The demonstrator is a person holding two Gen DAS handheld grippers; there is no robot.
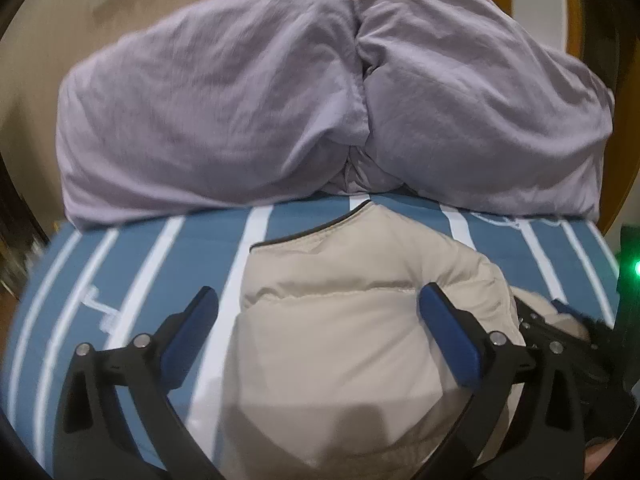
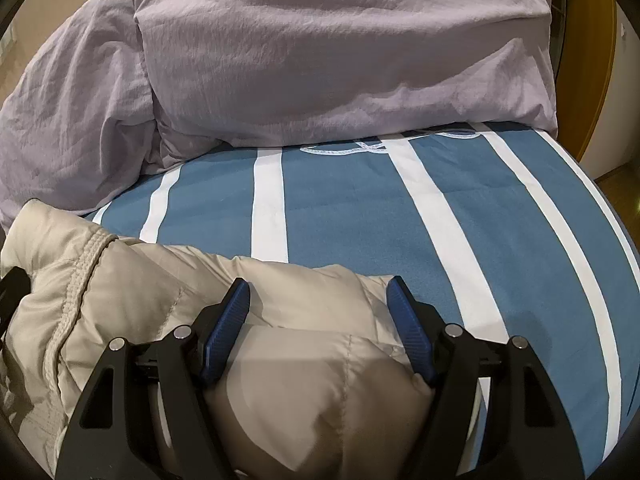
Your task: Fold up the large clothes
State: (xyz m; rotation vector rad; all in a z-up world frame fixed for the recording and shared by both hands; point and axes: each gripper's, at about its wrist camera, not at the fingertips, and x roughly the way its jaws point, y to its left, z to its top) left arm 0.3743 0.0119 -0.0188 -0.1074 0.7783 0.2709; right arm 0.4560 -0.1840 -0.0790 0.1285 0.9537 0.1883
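Observation:
A beige puffer jacket [image 1: 340, 320] lies bunched on the blue and white striped bed sheet [image 1: 132, 264]. My left gripper [image 1: 318, 300] is open, its blue pads spread wide above the jacket's left part, holding nothing. In the right wrist view the jacket [image 2: 160, 292] lies at the lower left, with a stitched hem running down its left side. My right gripper [image 2: 318, 288] is open over the jacket's right end, with padded fabric bulging between the jaws but not pinched. The right gripper's black body also shows at the right edge of the left wrist view [image 1: 560, 336].
A large lilac duvet [image 1: 260, 112] is heaped at the far side of the bed, also in the right wrist view [image 2: 320, 48]. Bare striped sheet [image 2: 440, 208] lies to the right of the jacket. A wooden door frame [image 2: 600, 80] stands past the bed's right edge.

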